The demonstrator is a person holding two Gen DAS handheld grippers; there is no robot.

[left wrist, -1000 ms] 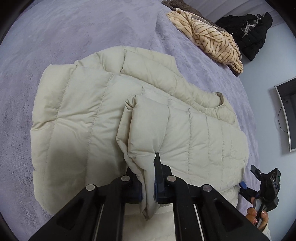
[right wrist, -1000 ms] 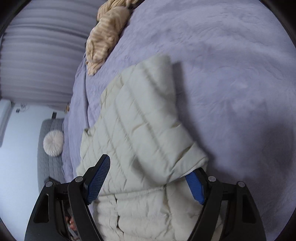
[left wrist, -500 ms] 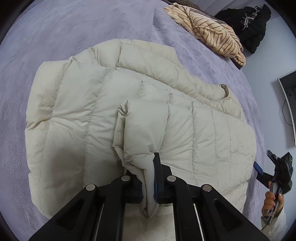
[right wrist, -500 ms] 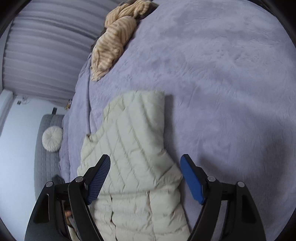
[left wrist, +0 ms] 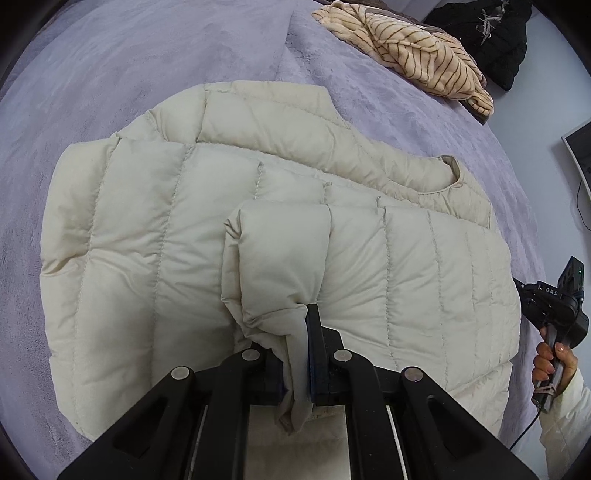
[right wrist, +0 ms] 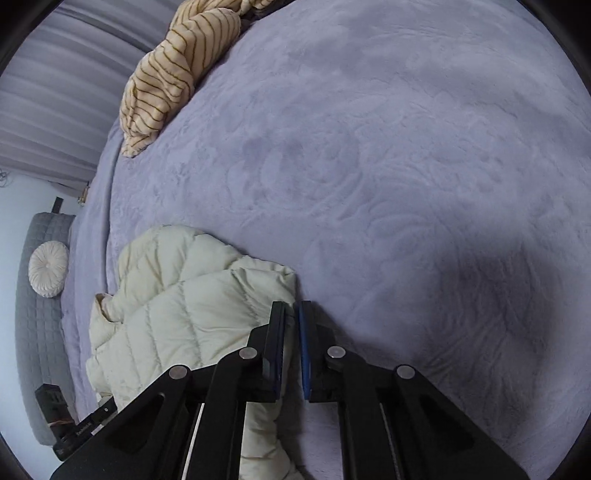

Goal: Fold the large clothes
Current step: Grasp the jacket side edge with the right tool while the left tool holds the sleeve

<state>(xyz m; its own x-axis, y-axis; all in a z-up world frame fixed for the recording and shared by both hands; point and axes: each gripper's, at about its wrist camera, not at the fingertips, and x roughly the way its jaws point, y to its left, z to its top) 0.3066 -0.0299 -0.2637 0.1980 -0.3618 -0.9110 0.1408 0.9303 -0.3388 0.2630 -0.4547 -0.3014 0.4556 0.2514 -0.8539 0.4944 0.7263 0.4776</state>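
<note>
A cream quilted puffer jacket [left wrist: 155, 240] lies flat on a lavender bedspread [left wrist: 110, 74]. My left gripper [left wrist: 301, 332] is shut on the cuff of its sleeve [left wrist: 280, 258], which is folded across the jacket's body. My right gripper [right wrist: 292, 314] has its jaws shut with nothing between them, hovering just off the jacket's edge [right wrist: 207, 310] above the bedspread [right wrist: 388, 184]. The right gripper also shows in the left wrist view [left wrist: 554, 299], held in a hand at the right edge.
A tan striped garment [left wrist: 410, 48] and a black jacket [left wrist: 491, 33] lie at the far side of the bed. The striped garment also shows in the right wrist view [right wrist: 173, 70]. A grey sofa with a round cushion [right wrist: 48, 267] stands beyond the bed.
My right gripper let go of the jacket, drew back off its edge and shut empty. My left gripper kept hold of the sleeve cuff and carried it further over the jacket.
</note>
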